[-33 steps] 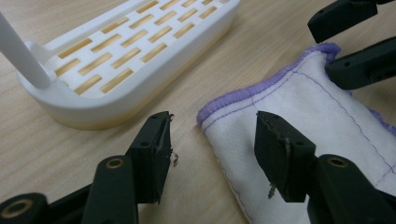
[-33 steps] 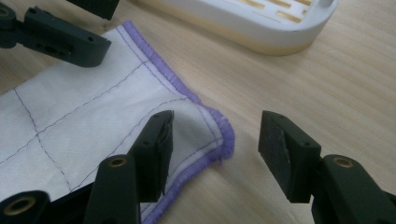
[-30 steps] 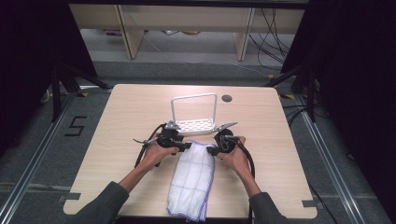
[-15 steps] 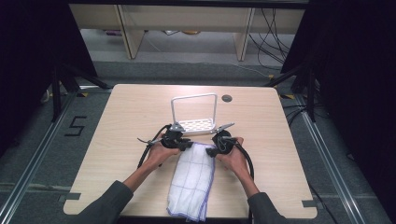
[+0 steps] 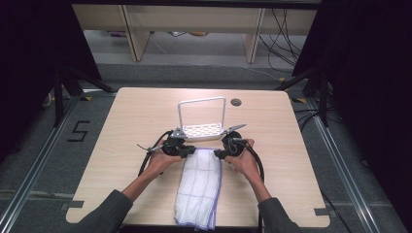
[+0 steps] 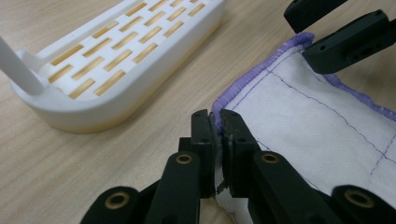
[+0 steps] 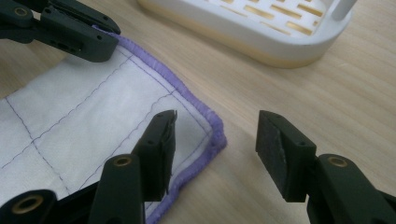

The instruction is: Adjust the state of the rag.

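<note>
A white cloth (image 5: 200, 187) with purple stitching and a purple hem lies folded lengthwise on the table, running toward the front edge. My left gripper (image 6: 218, 122) is shut on the cloth's (image 6: 317, 126) far left corner. My right gripper (image 7: 217, 133) stands open astride the far right corner of the cloth (image 7: 93, 121), one jaw over the fabric and the other over bare wood. In the high view the left gripper (image 5: 190, 151) and right gripper (image 5: 219, 153) sit at the cloth's two far corners. A white slotted rack (image 5: 203, 130) with a tall wire handle stands just beyond them.
The wooden table (image 5: 121, 121) has a round cable hole (image 5: 236, 102) at the back right. Black cables trail from both grippers. The rack's base (image 6: 121, 60) lies close to the cloth's far edge. Shelving and loose cables sit on the floor behind the table.
Both grippers have drifted a little toward the cloth's far corners; the cloth itself lies as before.
</note>
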`<state>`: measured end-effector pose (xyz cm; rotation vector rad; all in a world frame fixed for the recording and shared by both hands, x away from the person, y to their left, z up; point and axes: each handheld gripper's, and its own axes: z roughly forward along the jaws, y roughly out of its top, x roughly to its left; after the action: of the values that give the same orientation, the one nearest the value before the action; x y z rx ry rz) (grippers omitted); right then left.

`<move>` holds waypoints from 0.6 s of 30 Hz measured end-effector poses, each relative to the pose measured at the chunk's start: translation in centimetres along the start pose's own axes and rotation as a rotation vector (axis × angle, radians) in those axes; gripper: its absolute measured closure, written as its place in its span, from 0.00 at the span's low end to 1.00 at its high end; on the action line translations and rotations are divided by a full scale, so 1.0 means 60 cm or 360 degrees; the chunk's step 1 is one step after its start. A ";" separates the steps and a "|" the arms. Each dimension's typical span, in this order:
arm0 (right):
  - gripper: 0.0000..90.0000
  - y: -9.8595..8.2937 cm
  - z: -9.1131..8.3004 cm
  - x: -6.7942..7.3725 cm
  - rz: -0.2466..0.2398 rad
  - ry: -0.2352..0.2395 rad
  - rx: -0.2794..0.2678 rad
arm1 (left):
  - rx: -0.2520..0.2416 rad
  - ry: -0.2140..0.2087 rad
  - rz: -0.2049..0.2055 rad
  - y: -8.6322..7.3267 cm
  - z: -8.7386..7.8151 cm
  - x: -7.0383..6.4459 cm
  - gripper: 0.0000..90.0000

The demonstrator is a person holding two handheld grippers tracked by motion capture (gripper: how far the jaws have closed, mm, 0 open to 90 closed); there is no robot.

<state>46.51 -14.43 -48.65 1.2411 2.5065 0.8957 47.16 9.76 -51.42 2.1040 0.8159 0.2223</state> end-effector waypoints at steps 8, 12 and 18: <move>0.55 0.008 0.025 0.010 -0.0019 0.0004 0.0095 | 0.0002 0.0002 -0.0011 -0.004 -0.001 0.001 0.93; 0.62 0.008 0.026 0.009 -0.0037 0.0010 0.0085 | 0.0001 0.0005 -0.0026 -0.004 -0.001 0.001 0.93; 0.85 0.005 0.028 0.015 -0.0039 0.0063 0.0064 | 0.0001 0.0004 -0.0032 -0.004 -0.002 0.001 0.93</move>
<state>46.85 -12.88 -49.71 1.2138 2.5771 0.8767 47.03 9.96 -51.52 2.0952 0.8384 0.2142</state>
